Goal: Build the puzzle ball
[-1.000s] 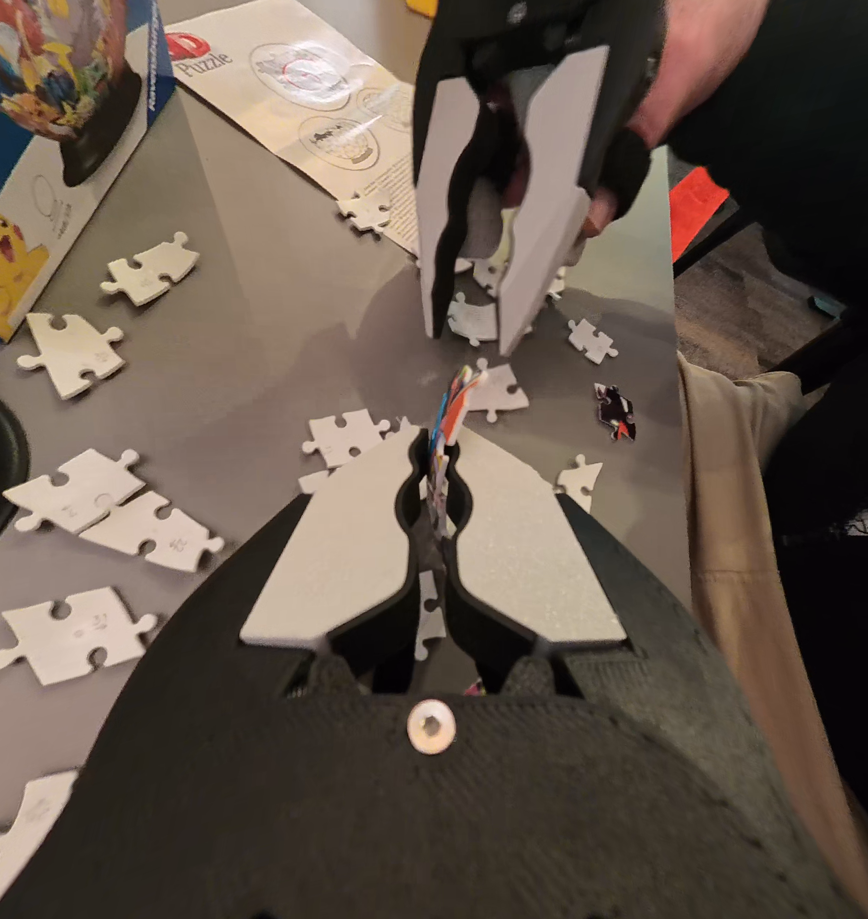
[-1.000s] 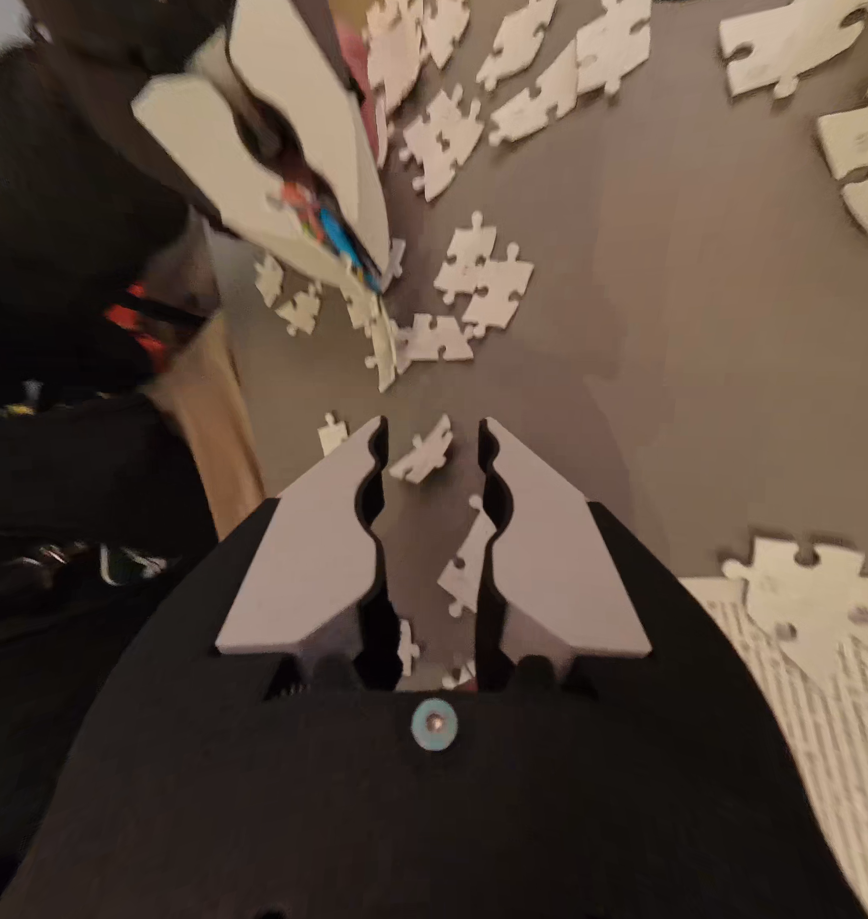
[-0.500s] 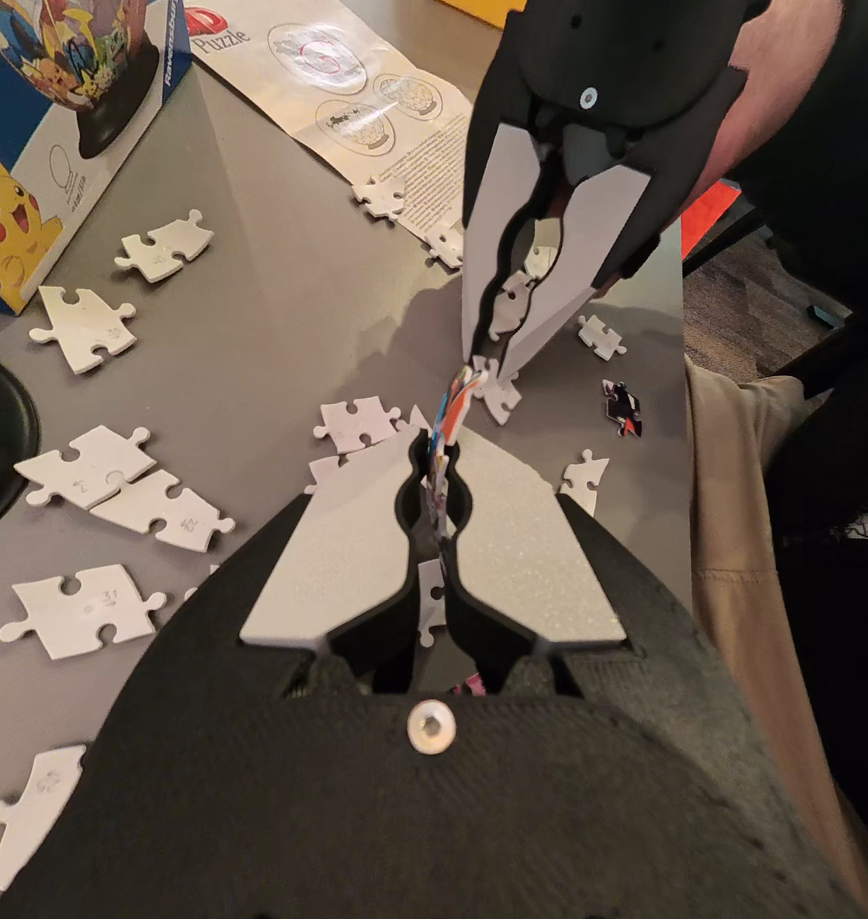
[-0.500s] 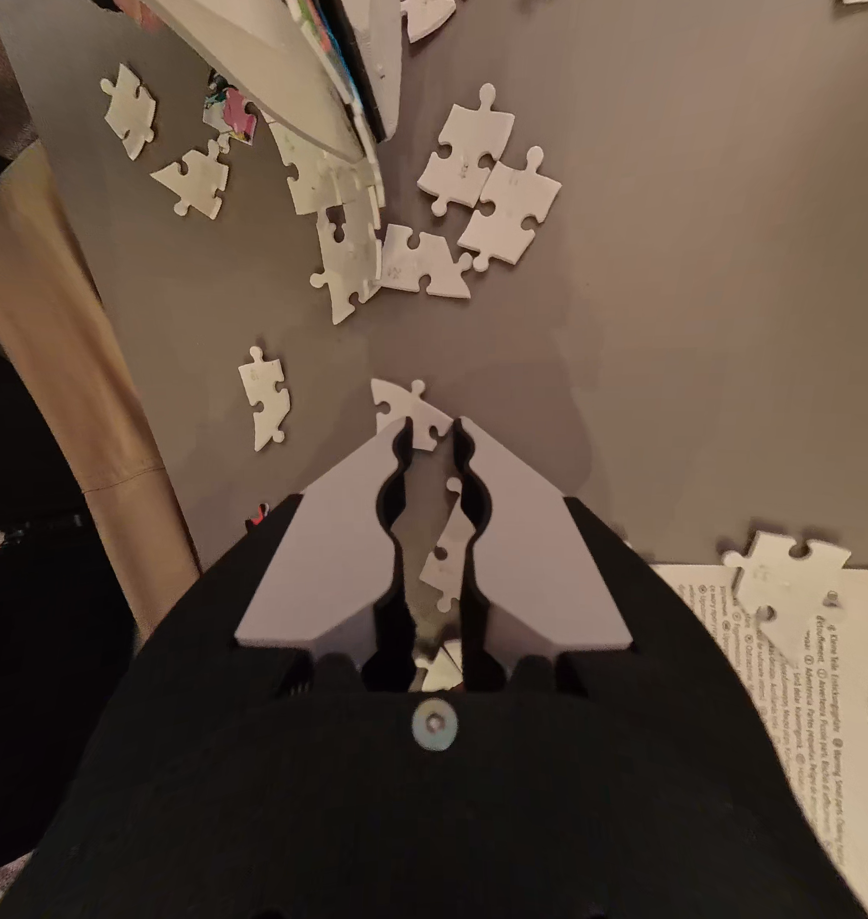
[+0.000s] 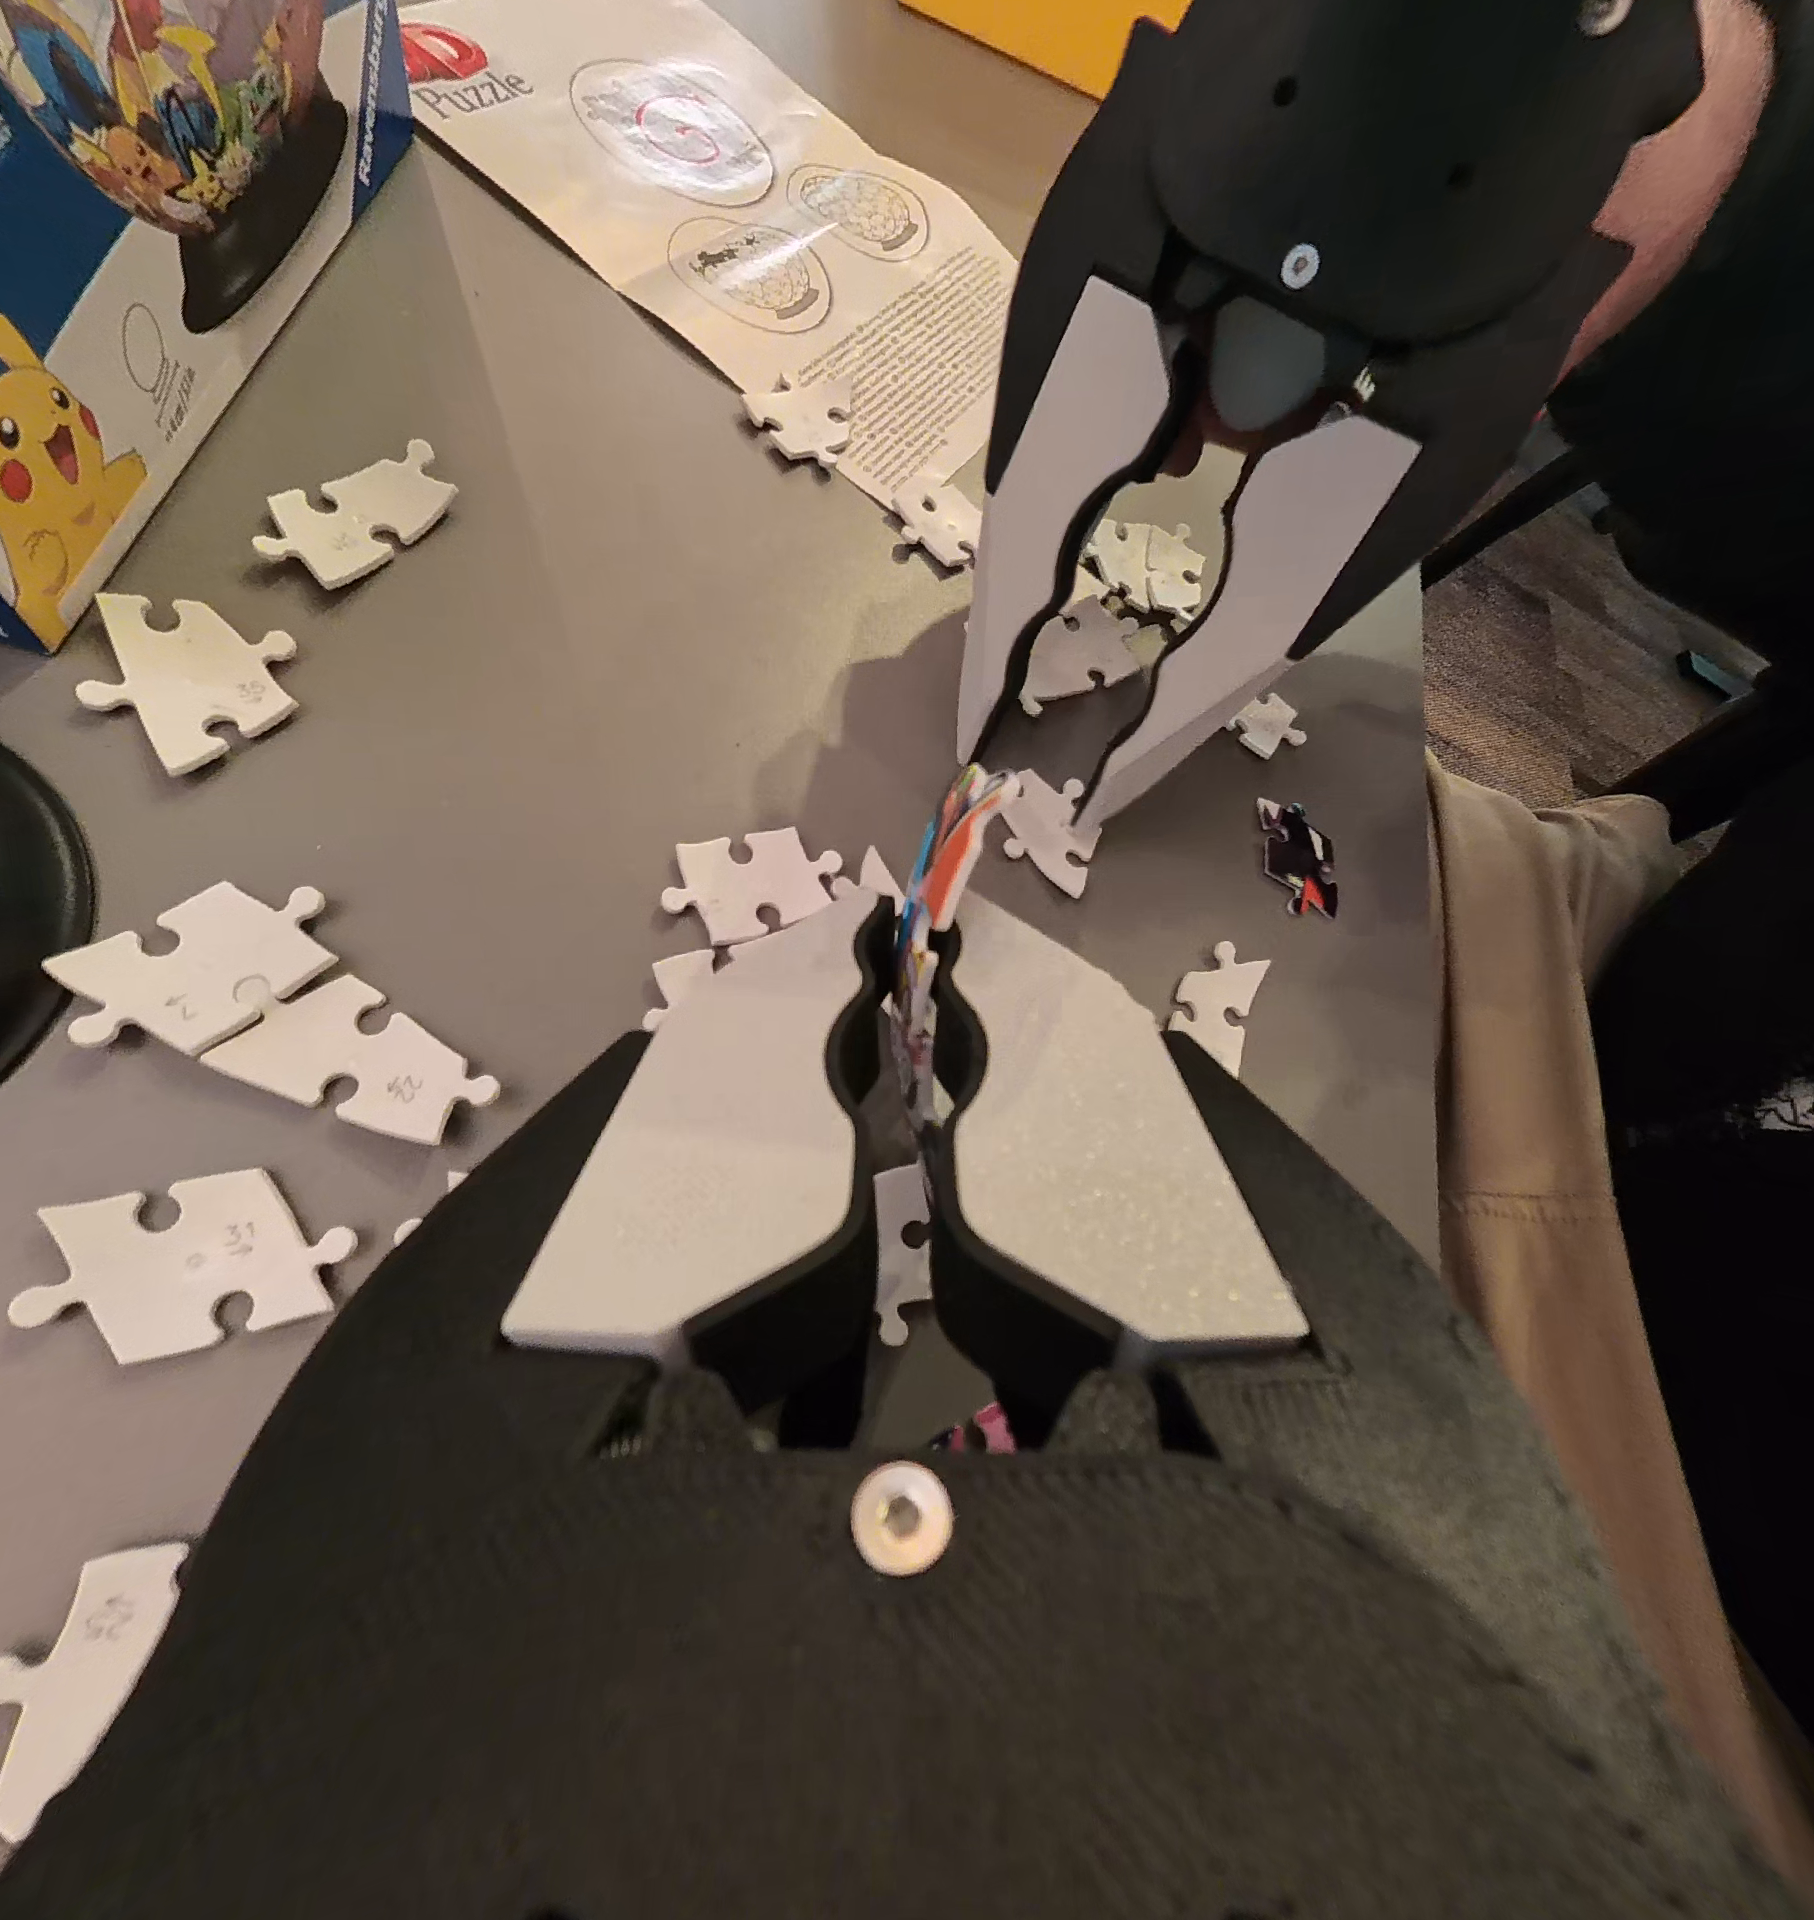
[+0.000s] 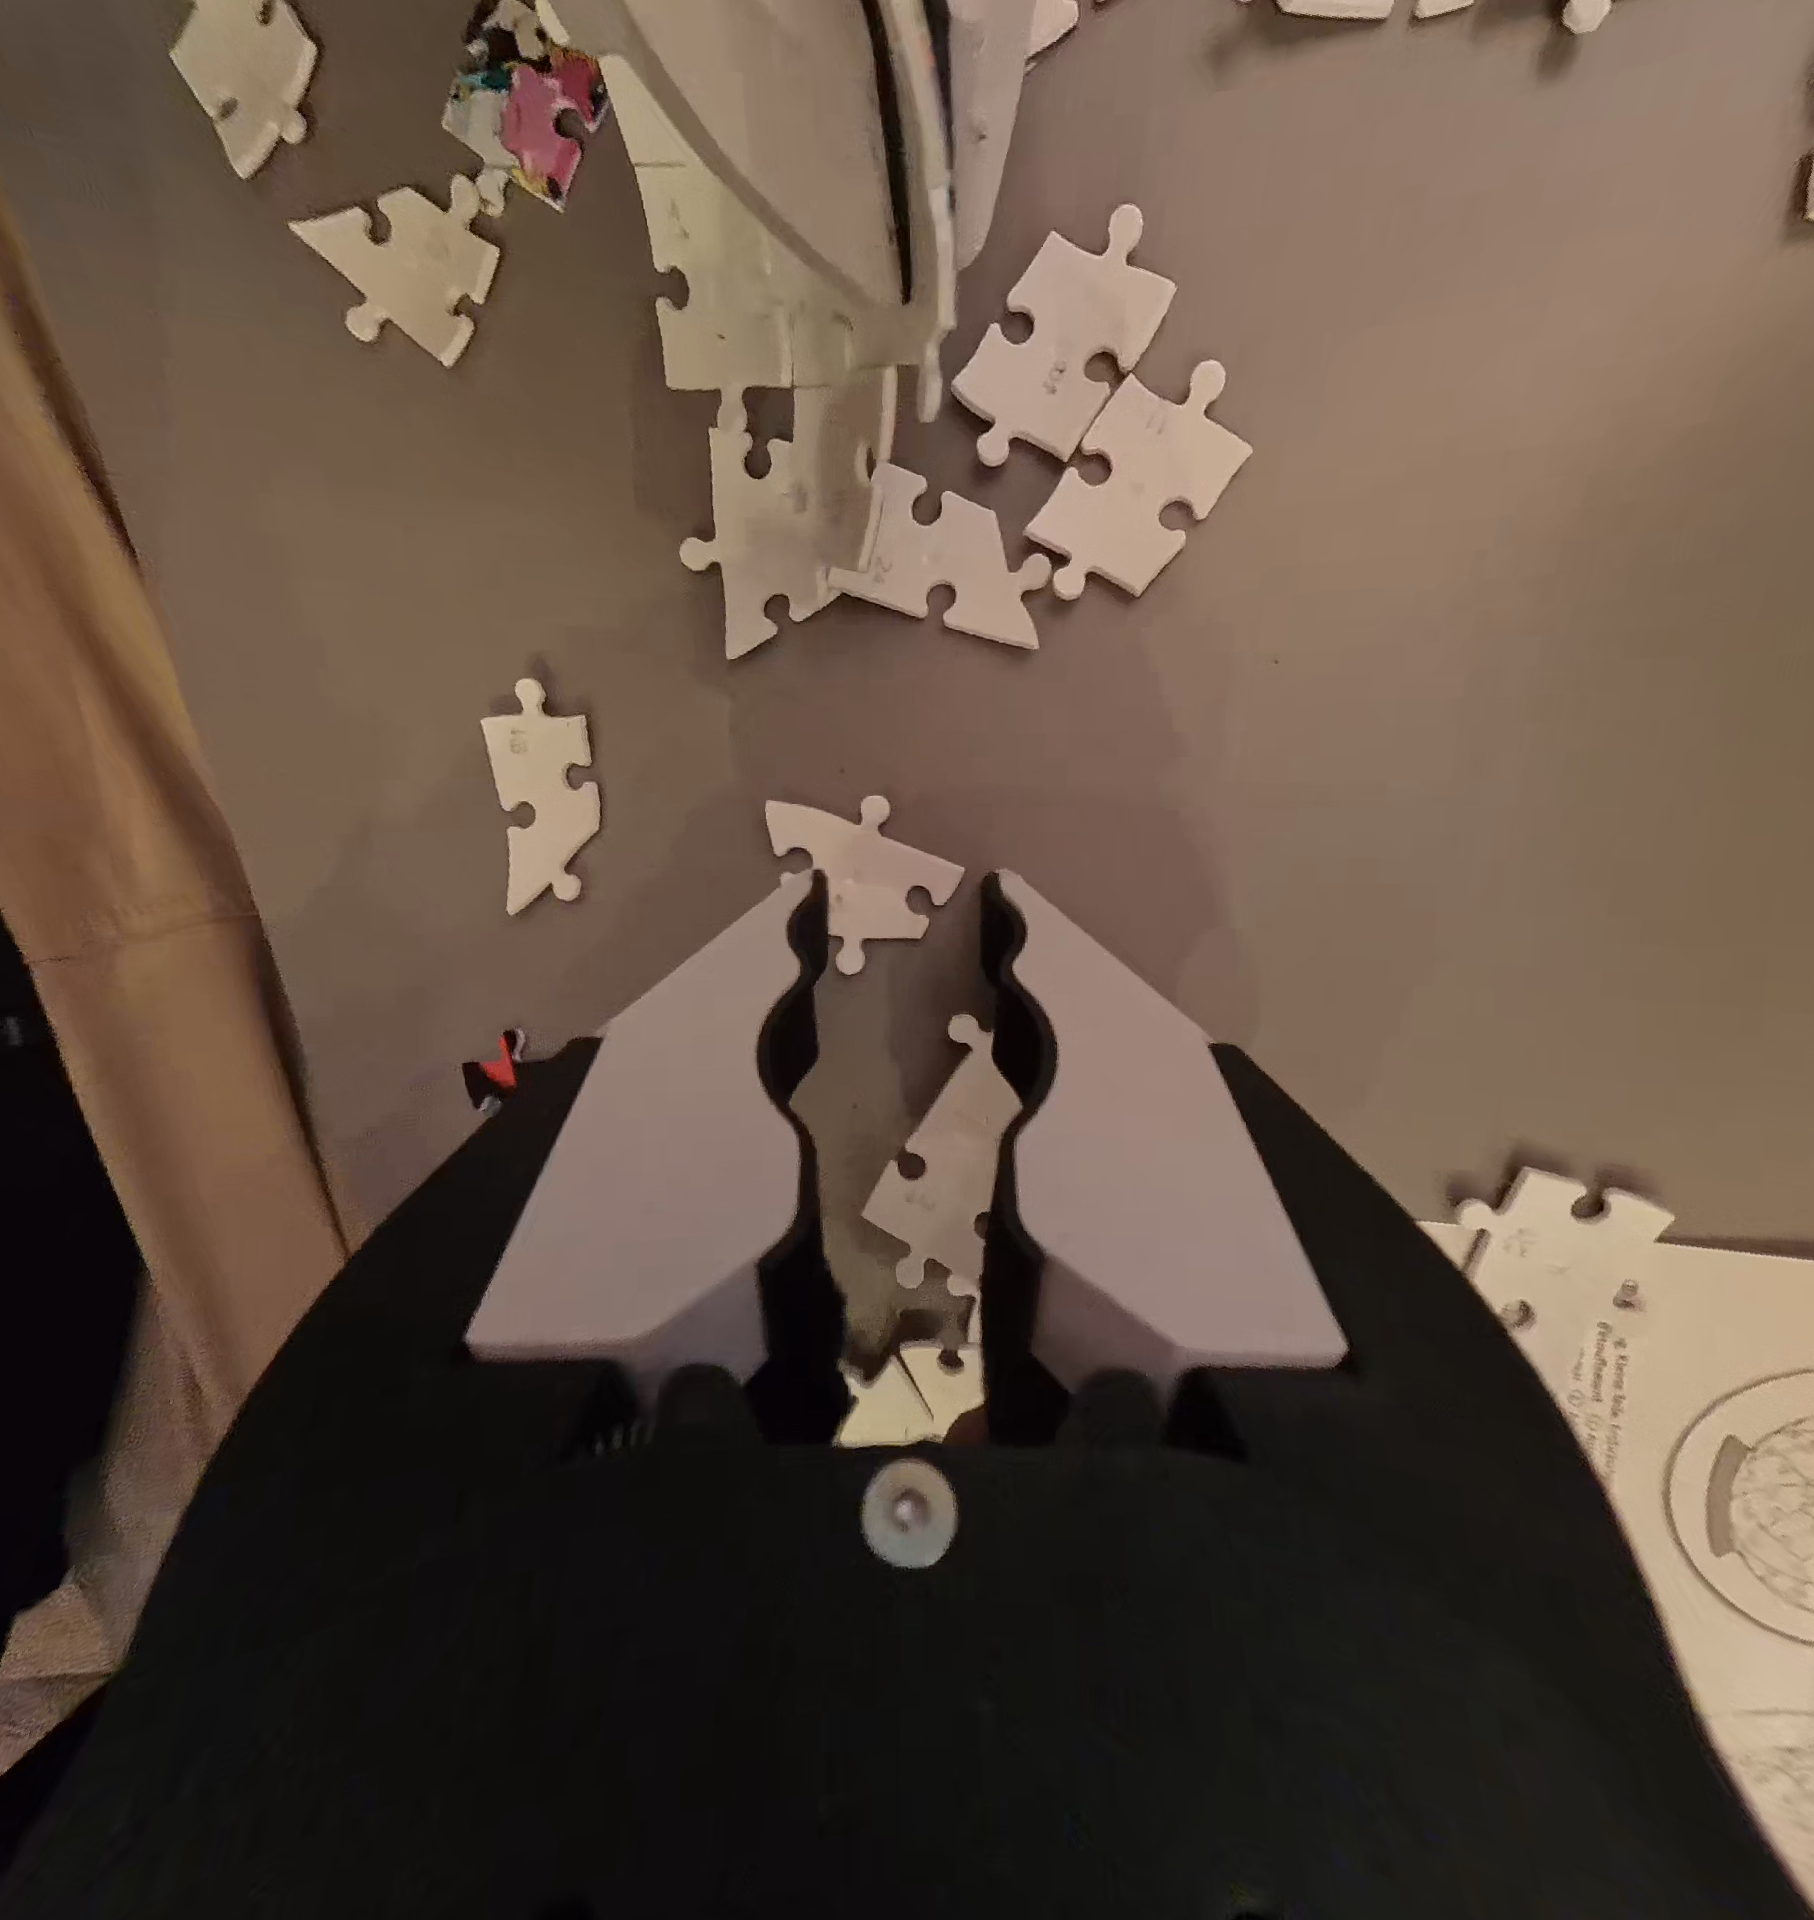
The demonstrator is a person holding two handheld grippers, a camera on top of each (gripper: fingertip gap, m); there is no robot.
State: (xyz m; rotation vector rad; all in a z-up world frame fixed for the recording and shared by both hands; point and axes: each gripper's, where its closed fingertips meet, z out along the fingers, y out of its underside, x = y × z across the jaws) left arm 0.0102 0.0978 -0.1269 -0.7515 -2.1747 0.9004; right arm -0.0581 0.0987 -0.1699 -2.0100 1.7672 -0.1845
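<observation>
The left gripper (image 5: 918, 935) pinches a colourful puzzle piece (image 5: 960, 842) edge-on at frame centre. Only the left wrist view shows the puzzle box (image 5: 144, 260) at upper left. The right gripper (image 6: 903, 883) is spread above a white piece (image 6: 867, 883), possibly touching it; bare grey table (image 6: 1402, 779) lies to its right, and the table edge runs down the frame's left.

Puzzle pieces (image 5: 186, 1262) lie scattered on table (image 5: 591, 582).
</observation>
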